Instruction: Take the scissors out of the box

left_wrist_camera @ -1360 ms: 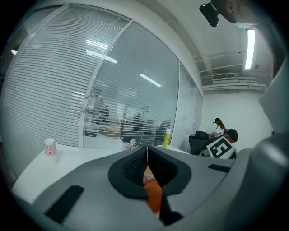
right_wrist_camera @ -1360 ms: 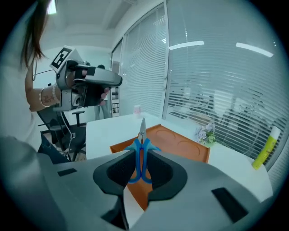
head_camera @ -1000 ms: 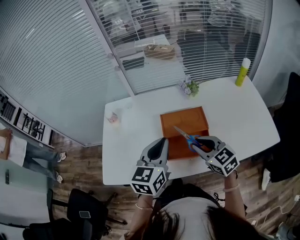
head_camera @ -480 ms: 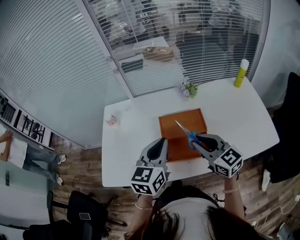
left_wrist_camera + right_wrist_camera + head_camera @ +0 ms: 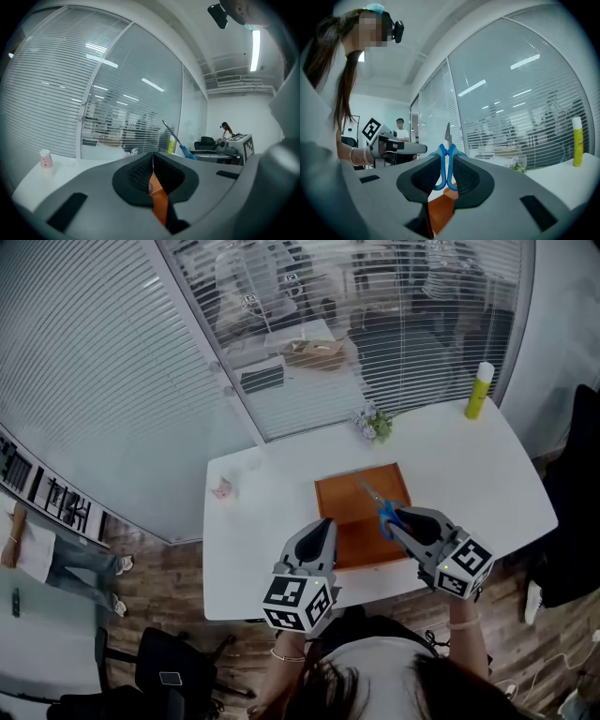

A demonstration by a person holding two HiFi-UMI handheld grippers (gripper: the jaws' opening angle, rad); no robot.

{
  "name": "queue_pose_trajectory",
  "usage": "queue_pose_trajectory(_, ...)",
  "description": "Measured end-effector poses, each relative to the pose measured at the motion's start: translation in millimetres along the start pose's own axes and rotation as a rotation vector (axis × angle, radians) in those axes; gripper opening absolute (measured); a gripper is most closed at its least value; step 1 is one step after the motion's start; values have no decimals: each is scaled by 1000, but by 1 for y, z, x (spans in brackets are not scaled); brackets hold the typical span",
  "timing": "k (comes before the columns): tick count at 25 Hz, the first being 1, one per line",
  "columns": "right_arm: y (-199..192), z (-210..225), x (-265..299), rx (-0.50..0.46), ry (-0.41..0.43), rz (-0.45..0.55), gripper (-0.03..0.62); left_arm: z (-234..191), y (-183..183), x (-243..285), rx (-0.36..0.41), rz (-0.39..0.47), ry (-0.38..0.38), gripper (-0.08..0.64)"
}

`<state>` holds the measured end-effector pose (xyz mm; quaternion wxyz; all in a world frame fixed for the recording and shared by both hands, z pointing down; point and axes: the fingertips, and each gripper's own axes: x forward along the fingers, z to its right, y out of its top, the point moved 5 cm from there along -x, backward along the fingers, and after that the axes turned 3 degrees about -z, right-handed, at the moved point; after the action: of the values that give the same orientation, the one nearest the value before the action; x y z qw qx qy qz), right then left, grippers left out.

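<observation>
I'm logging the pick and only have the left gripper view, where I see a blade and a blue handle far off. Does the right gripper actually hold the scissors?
Observer: Yes. The right gripper view shows the right gripper with its jaws pressed on the blue handle loops of the scissors, the blade pointing out past the jaw tips.
Operator: Where are they relative to the box?
Observer: In the head view they sit over the right half of the orange box. I cannot judge their height above it.
Operator: And my left gripper?
Observer: The head view puts the left gripper at the box's near left edge.
</observation>
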<state>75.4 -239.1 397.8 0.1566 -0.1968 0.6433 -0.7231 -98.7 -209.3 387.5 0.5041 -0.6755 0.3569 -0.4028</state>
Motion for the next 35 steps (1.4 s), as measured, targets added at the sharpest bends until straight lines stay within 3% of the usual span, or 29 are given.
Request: queue_pose_trajectory(35,14,4,-11,-7,-1,64,110,2,1,6,1,-6,-26,20)
